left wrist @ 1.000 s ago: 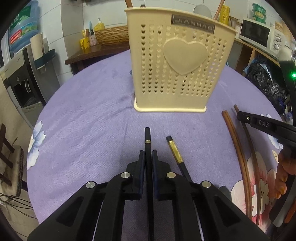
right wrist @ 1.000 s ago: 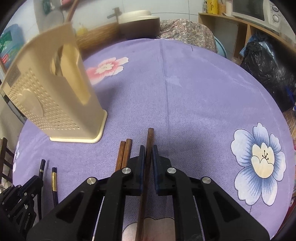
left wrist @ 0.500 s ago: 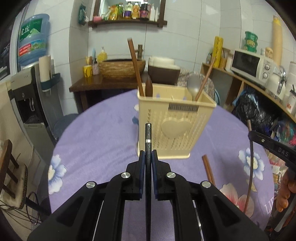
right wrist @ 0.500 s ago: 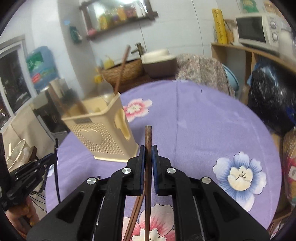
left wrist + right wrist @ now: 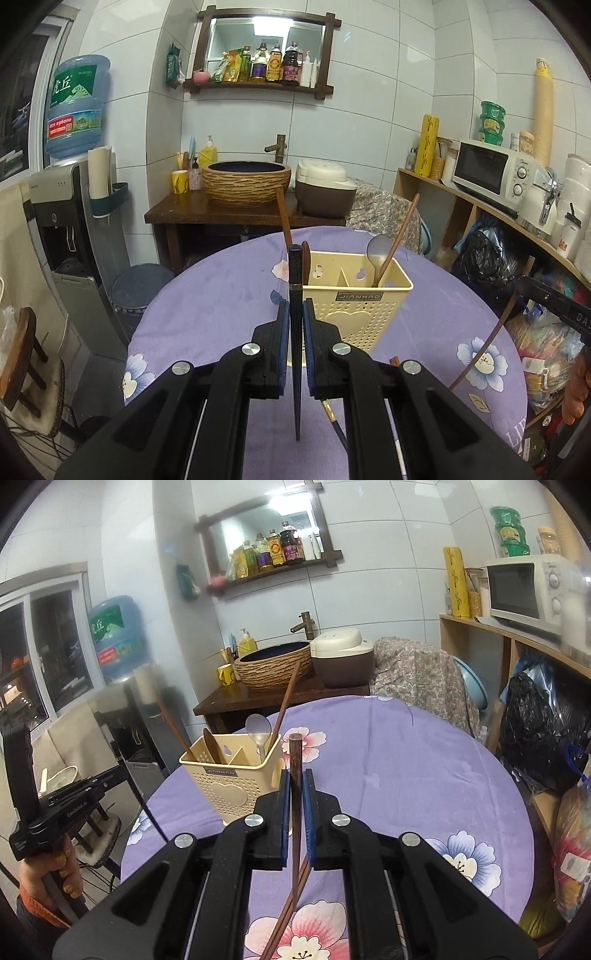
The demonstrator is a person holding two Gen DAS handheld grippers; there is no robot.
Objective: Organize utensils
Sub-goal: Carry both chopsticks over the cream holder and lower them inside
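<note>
A tiled kitchen corner lies ahead of me, with a round surface under a purple flowered cloth. On it stands the cream utensil holder, perforated, a heart on its front; inside lean a grey spoon and some brown sticks, though the holder's wall hides their lower ends. My left gripper is clamped on a black chopstick, held above the cloth with its tip up in front of the holder's left edge. A second black chopstick lies on the cloth below, mostly covered by my gripper's frame. My right gripper is closed tight on a brown chopstick, likewise clear of the surface, to the right of the holder. Two more brown chopsticks rest on the cloth beneath it, their far ends cut off by the gripper. At the left view's right edge, the other gripper's body is only partly seen.
</note>
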